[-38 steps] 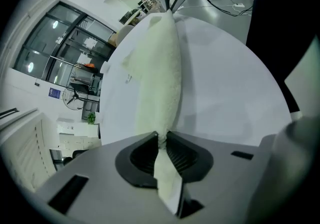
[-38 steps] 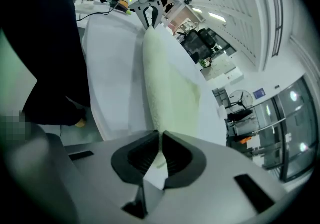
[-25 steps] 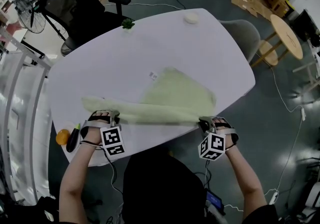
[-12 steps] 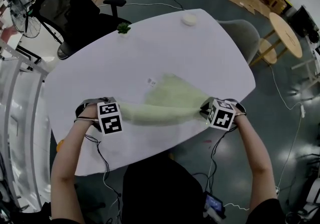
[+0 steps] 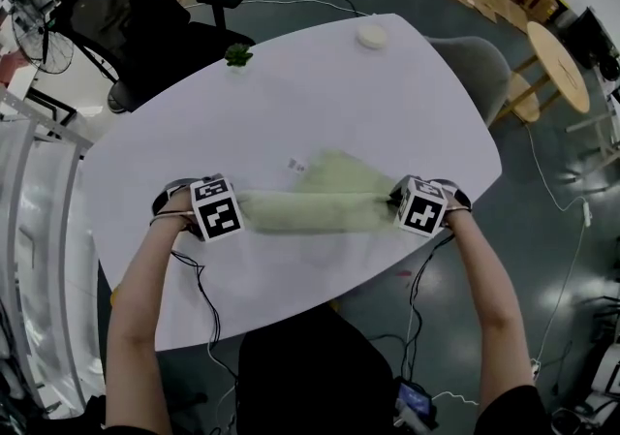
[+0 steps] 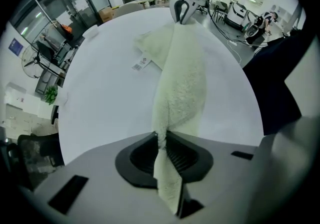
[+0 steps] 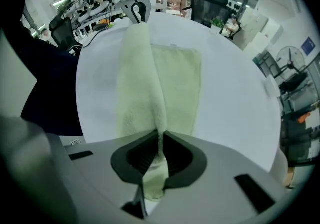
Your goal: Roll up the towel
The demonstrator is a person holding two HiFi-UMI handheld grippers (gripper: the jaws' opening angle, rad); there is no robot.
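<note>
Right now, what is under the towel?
The white table shows all around the towel, whose lower layer lies flat on it. The tabletop beneath the cloth is covered, so unseen.

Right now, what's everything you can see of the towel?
The towel is pale green terry with a small white tag. Its near edge is bunched into a long fold, stretched between the left gripper and right gripper, each shut on one end. The rest lies flat on the white table.
</note>
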